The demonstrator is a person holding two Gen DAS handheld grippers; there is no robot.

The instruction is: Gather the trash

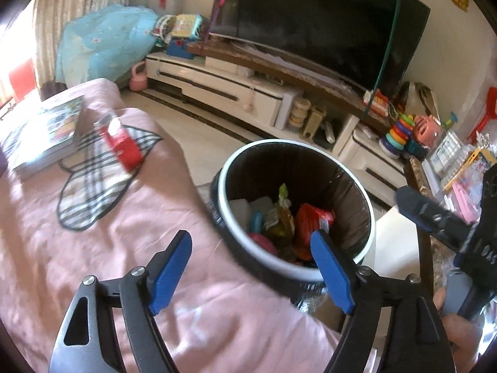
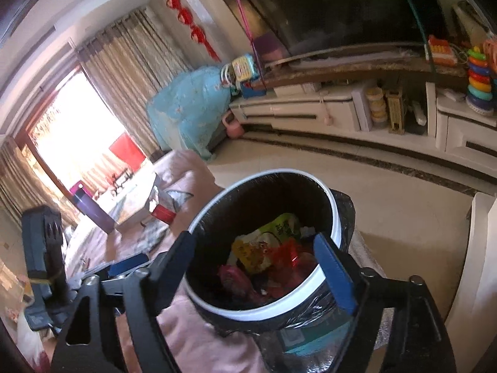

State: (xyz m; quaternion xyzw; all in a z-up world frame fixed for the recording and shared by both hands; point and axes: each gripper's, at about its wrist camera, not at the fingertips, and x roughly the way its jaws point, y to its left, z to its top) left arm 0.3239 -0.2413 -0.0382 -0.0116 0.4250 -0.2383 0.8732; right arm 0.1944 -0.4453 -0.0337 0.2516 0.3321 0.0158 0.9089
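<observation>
A round bin with a white rim (image 1: 310, 275) and a black liner stands on the floor against the pink bed. Inside lie a red wrapper (image 1: 313, 217), a green-yellow wrapper (image 1: 281, 217) and other scraps. My left gripper (image 1: 251, 242) is open and empty, its left finger over the bedcover and its right finger over the bin's near rim. In the right wrist view my right gripper (image 2: 254, 242) is open and empty above the bin's rim (image 2: 257, 309), straddling the mouth, with the yellow-green wrapper (image 2: 267, 242) and red wrapper (image 2: 289, 253) below it.
On the pink bedcover (image 1: 93, 264) lie a red and white packet (image 1: 124, 146) and a stack of books (image 1: 43, 136); a purple bottle (image 2: 90, 211) stands there too. A white TV cabinet (image 1: 236, 90) with toys and a television runs along the far wall, tiled floor between.
</observation>
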